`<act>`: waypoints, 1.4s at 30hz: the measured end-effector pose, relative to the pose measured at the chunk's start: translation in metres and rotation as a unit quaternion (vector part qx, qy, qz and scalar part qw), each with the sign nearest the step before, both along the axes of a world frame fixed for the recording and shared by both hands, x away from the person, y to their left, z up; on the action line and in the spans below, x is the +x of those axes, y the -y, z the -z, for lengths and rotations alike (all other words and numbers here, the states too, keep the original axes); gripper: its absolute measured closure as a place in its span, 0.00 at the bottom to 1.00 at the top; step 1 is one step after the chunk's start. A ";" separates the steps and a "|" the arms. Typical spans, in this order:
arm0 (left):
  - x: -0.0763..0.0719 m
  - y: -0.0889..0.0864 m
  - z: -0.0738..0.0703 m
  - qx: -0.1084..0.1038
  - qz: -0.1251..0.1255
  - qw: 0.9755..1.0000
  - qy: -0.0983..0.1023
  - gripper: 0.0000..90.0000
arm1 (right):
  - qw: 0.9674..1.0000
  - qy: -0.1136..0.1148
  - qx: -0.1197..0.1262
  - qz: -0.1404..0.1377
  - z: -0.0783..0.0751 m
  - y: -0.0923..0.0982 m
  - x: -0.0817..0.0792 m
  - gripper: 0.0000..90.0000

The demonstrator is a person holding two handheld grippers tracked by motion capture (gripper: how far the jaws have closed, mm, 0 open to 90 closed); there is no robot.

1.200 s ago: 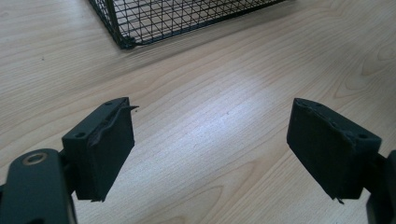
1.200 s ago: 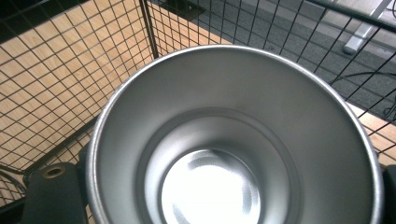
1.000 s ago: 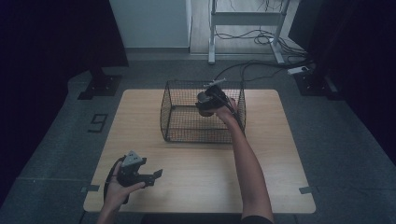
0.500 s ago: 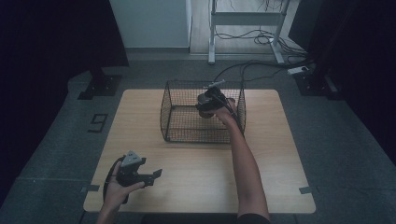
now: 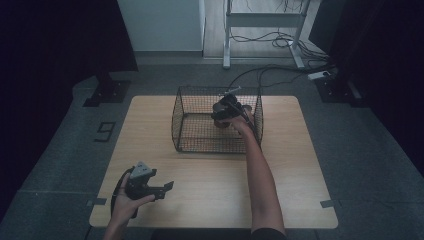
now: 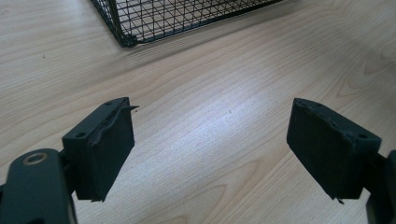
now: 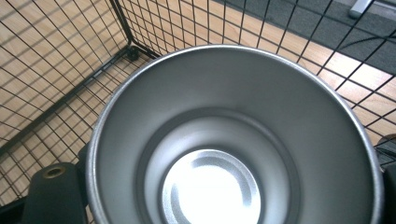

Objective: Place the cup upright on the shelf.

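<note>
While the metal cup [image 7: 233, 140] is gripped by the right gripper [image 5: 227, 111] inside the wire basket [image 5: 190, 131], upper centre, it should be lowered upright, clear of the mesh.

One mark I can read, a dark digit, probably a 9 [image 5: 105, 131], on the grey floor [image 5: 60, 150] left of the counter [image 5: 150, 130]

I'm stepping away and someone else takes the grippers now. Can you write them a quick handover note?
Right gripper: shut on the metal cup, held inside the wire basket near its far right corner.
Left gripper: open, empty, above the table at the near left.
Done: cup brought into the basket.
Left: probably set it on the basket floor, release, withdraw; whether it touches bottom cannot be told.
</note>
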State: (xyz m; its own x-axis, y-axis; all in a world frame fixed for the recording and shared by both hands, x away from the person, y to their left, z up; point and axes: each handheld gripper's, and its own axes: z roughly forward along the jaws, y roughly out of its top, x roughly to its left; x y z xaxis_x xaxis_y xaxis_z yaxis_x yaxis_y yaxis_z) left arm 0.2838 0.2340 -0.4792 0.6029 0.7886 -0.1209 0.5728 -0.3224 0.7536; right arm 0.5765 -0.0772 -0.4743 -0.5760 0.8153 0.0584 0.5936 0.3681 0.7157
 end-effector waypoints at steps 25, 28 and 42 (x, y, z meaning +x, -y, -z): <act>0.000 -0.002 0.000 -0.003 -0.003 1.000 0.000 0.17 | 0.999 -0.039 -0.032 0.005 0.015 -0.003 0.010 0.20; 0.000 -0.002 0.000 -0.003 -0.004 1.000 0.000 0.17 | 0.999 -0.042 -0.033 0.004 0.017 -0.003 0.010 0.20; 0.000 -0.004 -0.001 -0.004 -0.005 1.000 0.001 0.17 | 0.997 -0.059 -0.058 0.000 0.016 0.002 0.008 0.20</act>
